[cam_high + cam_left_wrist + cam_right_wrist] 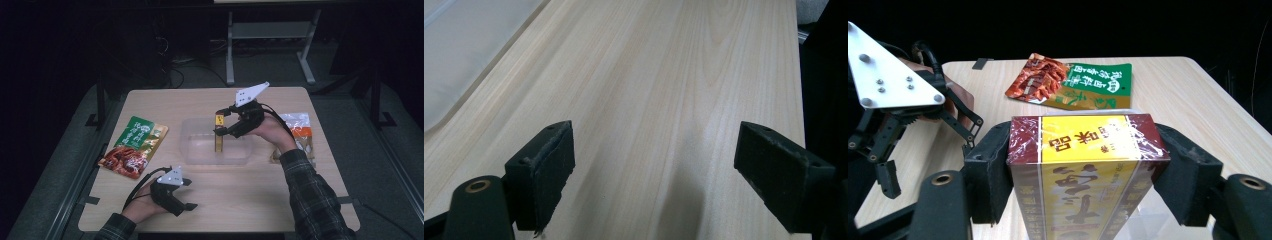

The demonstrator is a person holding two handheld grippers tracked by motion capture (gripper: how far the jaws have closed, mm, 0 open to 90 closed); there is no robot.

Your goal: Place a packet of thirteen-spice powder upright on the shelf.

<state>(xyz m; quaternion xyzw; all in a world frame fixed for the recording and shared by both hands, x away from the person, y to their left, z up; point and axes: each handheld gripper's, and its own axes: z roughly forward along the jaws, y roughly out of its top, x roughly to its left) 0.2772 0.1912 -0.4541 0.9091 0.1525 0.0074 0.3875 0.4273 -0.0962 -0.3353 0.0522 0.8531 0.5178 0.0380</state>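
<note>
High view: the right gripper [226,123] holds a tall maroon-and-yellow box [219,134] upright over the clear plastic bin [195,150] in the middle of the wooden table [260,195]. The box's lower end sits inside the bin's walls, though whether it touches the floor of the bin I cannot tell. In the right gripper view the two black jaws are closed on the box [1088,170] from either side, their pads pressed flat against its wrapped faces — a firm, square hold near the top end.

The left gripper [186,194] rests low near the front edge of the table, well apart from the bin. The left gripper view shows its jaws spread wide with bare wood between them, holding nothing.

Judging by how things lie, the work is packing goods into the bin, and it is at an early stage. The box is being set in and has not been let go. Two things are outside the bin: a green-and-red snack pouch [134,146] lying flat to the left of it, and an orange-and-white clear bag [299,132] to the right, partly under the person's right forearm. What is left, as I read it — release the box, then bring in those two packets.
</note>
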